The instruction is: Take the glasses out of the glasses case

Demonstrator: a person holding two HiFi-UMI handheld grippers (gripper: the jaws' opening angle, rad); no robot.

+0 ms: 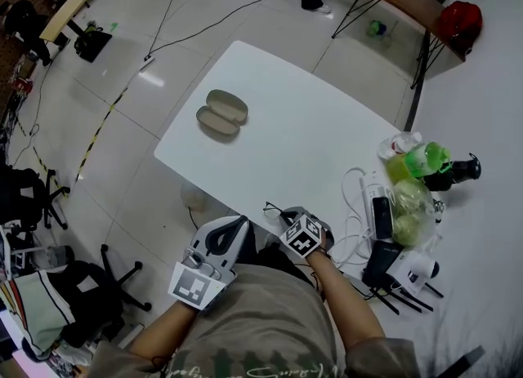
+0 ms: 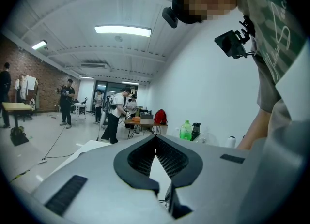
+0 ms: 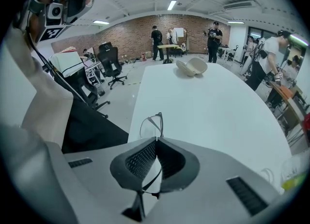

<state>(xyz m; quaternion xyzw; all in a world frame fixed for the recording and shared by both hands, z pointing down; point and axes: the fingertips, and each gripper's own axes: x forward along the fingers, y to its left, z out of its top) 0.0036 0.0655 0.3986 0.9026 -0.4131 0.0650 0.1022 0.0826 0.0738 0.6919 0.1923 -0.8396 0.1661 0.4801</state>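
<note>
The beige glasses case [image 1: 221, 112] lies open and empty on the far left part of the white table [image 1: 302, 140]; in the right gripper view the case [image 3: 192, 66] shows far off across the tabletop. My right gripper [image 1: 286, 215] is shut on the thin dark-framed glasses [image 3: 151, 127] near the table's near edge, one lens sticking out past the jaws. In the head view the glasses [image 1: 273, 207] poke out just left of that gripper. My left gripper [image 1: 229, 230] is shut with nothing in it, held beside the near edge, close to my body.
At the table's right end lie a white power strip [image 1: 373, 193] with cables, green bottles [image 1: 425, 158], a bagged bundle and dark gadgets. Office chairs [image 1: 98, 286] stand on the floor to the left. People stand in the room beyond.
</note>
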